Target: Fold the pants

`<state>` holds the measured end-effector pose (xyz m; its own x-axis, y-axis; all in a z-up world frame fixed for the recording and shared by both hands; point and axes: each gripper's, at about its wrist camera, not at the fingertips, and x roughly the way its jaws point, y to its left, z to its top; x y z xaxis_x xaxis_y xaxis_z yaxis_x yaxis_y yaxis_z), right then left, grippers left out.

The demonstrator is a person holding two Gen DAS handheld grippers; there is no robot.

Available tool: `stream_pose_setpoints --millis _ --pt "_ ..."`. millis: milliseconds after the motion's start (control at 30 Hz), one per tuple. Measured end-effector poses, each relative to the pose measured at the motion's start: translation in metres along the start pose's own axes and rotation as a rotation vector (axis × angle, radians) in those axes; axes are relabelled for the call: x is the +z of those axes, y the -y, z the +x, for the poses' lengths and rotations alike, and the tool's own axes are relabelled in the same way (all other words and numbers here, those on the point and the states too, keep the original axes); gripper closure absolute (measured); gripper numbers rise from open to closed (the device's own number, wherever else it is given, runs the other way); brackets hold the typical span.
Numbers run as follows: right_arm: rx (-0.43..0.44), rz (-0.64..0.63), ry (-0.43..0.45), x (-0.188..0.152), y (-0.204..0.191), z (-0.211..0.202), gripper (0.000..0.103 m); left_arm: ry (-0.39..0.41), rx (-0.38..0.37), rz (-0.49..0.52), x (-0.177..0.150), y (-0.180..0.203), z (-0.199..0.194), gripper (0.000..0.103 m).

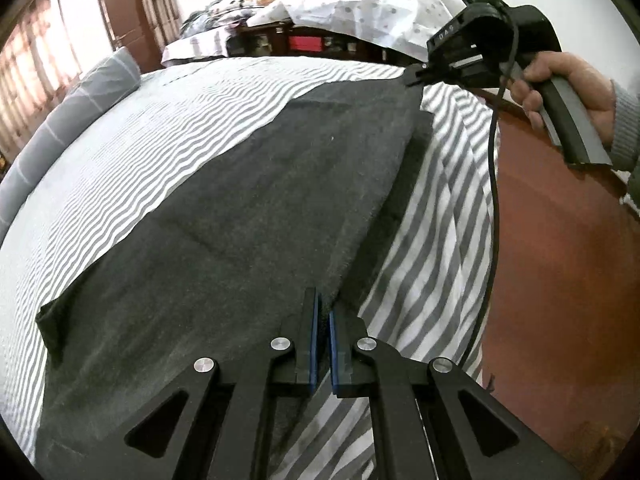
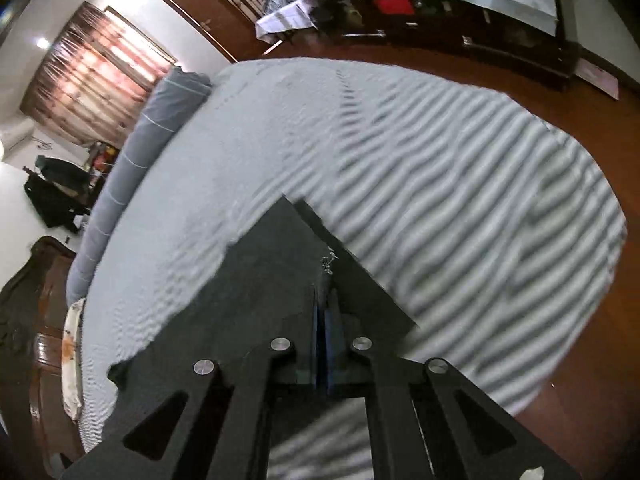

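Dark grey pants (image 1: 240, 200) lie lengthwise on the striped bed sheet (image 1: 140, 140). In the left wrist view my left gripper (image 1: 323, 312) is shut on the near right edge of the pants. At the far right corner my right gripper (image 1: 416, 74), held by a hand (image 1: 568, 92), pinches the cloth. In the right wrist view the right gripper (image 2: 326, 300) is shut on the pants (image 2: 260, 280), whose corner hangs raised off the sheet (image 2: 440, 180). That view is blurred.
A grey bolster (image 1: 68, 120) lies along the bed's left side. The red-brown floor (image 1: 560, 280) runs beside the bed's right edge. A black cable (image 1: 494, 200) hangs from the right gripper. A dark low cabinet (image 2: 480, 28) under a spotted cloth stands beyond the bed.
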<state>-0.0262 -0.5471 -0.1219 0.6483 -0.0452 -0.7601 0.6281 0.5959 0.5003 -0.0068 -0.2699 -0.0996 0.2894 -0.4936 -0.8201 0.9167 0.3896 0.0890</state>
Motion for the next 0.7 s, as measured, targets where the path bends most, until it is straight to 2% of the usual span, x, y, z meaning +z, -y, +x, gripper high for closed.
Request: stream_pose_setpoints --millis 167,367,433,467,500,533,600,700 --pt "-0.079 0.002 -0.012 -0.011 0.014 0.016 0.100 -0.027 0.006 0.046 -0.007 0.006 0.013 0.099" --pt "-0.132 0.012 -0.052 -0.014 0.019 0.037 0.098 -0.065 -0.013 0.033 -0.009 0.004 0.023 0.096" --pt "-0.135 0.013 -0.057 -0.012 0.017 0.038 0.092 -0.074 -0.015 0.008 -0.008 0.002 0.026 0.093" --pt "-0.130 0.016 -0.064 -0.010 0.015 0.037 0.081 -0.070 -0.021 -0.007 -0.007 -0.001 0.024 0.092" --pt "-0.124 0.015 -0.069 -0.009 0.012 0.034 0.060 -0.058 -0.037 -0.033 -0.005 -0.003 0.019 0.088" --pt "-0.135 0.010 -0.062 -0.009 0.010 0.029 0.052 -0.048 -0.052 -0.049 -0.004 -0.005 0.015 0.083" --pt "-0.161 -0.015 -0.028 -0.007 -0.001 0.015 0.050 -0.004 -0.076 -0.094 -0.003 -0.014 -0.003 0.077" --pt "-0.132 -0.032 0.008 -0.004 -0.017 -0.008 0.050 0.043 -0.111 -0.176 -0.008 -0.035 -0.031 0.072"
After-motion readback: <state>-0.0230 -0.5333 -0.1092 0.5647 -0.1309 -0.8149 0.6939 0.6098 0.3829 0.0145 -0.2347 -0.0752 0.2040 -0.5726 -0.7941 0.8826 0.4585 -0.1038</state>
